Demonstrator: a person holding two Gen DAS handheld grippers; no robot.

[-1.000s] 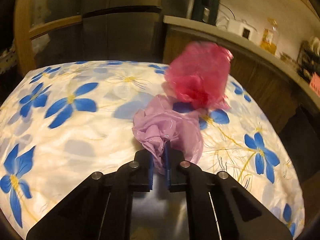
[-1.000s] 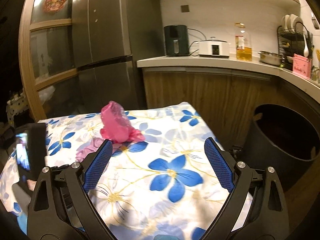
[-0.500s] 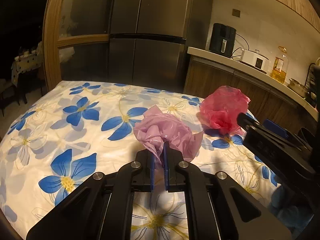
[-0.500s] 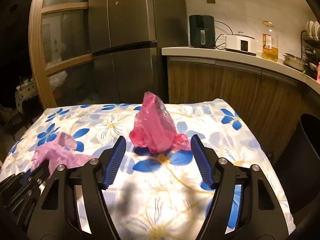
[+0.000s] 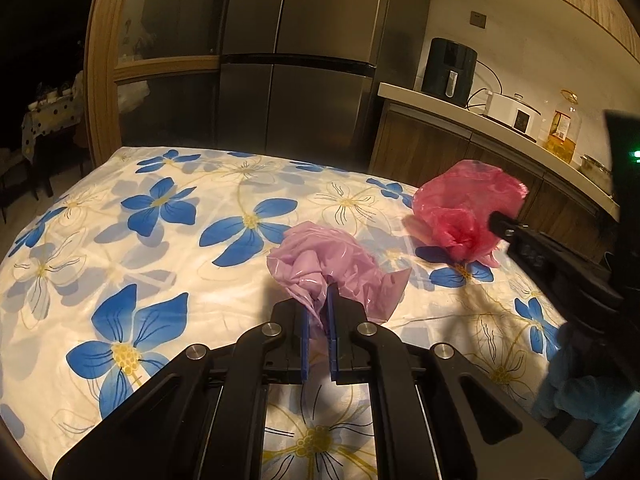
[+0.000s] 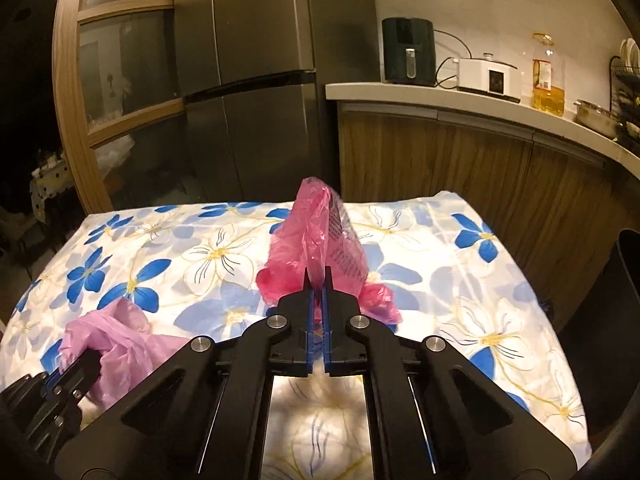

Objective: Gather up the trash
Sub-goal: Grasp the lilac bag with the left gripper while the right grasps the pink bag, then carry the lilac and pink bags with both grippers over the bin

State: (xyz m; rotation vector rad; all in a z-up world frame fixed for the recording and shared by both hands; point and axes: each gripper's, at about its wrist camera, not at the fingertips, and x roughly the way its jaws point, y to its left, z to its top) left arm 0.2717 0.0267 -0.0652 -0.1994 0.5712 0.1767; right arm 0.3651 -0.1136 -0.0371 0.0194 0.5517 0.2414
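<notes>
My left gripper (image 5: 318,300) is shut on a crumpled lilac plastic bag (image 5: 332,264) resting on the flowered tablecloth (image 5: 160,240). My right gripper (image 6: 319,280) is shut on a crumpled pink plastic bag (image 6: 316,248) that stands up from the cloth. In the left wrist view the pink bag (image 5: 464,208) lies to the right with the right gripper (image 5: 500,222) at it. In the right wrist view the lilac bag (image 6: 116,340) and the left gripper (image 6: 66,372) sit at the lower left.
A dark round bin (image 6: 612,320) stands off the table's right edge. Behind the table are a steel fridge (image 6: 248,80) and a wooden counter (image 6: 460,100) with an air fryer, a white cooker and an oil bottle.
My right gripper moved in over the table and closed on the pink bag. My left gripper kept its hold on the lilac bag while its view tilted up.
</notes>
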